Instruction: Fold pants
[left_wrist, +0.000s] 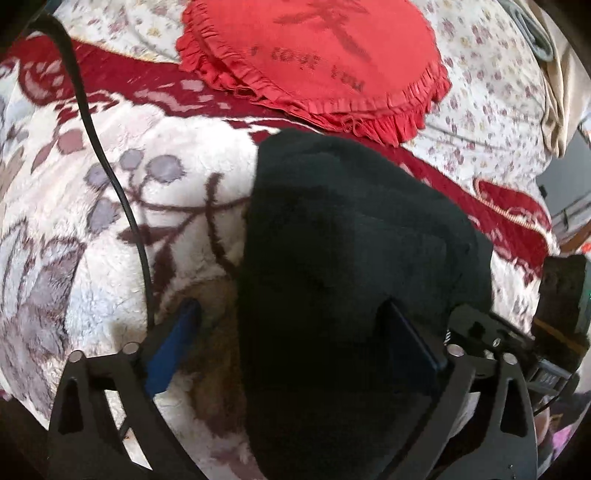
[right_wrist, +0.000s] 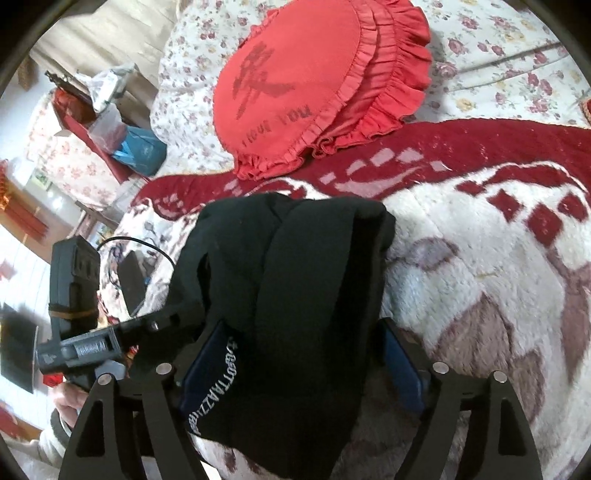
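The black pants (left_wrist: 351, 240) lie folded in a thick bundle on a fleecy white and red blanket (left_wrist: 74, 221). My left gripper (left_wrist: 291, 339) is open and straddles the near end of the bundle. Its left blue pad (left_wrist: 173, 347) stands clear of the cloth and its right pad (left_wrist: 410, 339) sits against the cloth's edge. In the right wrist view the pants (right_wrist: 295, 258) show white lettering on a band. My right gripper (right_wrist: 303, 365) is open, with the bundle lying loose between its blue pads (right_wrist: 402, 369).
A red frilled cushion (left_wrist: 314, 62) lies just behind the pants on a flowered bedspread (left_wrist: 491, 85). A black cable (left_wrist: 96, 147) runs across the blanket at the left. The other gripper's body (right_wrist: 74, 280) and a hand (right_wrist: 70, 406) are at the left, beyond them a cluttered bedside (right_wrist: 110, 110).
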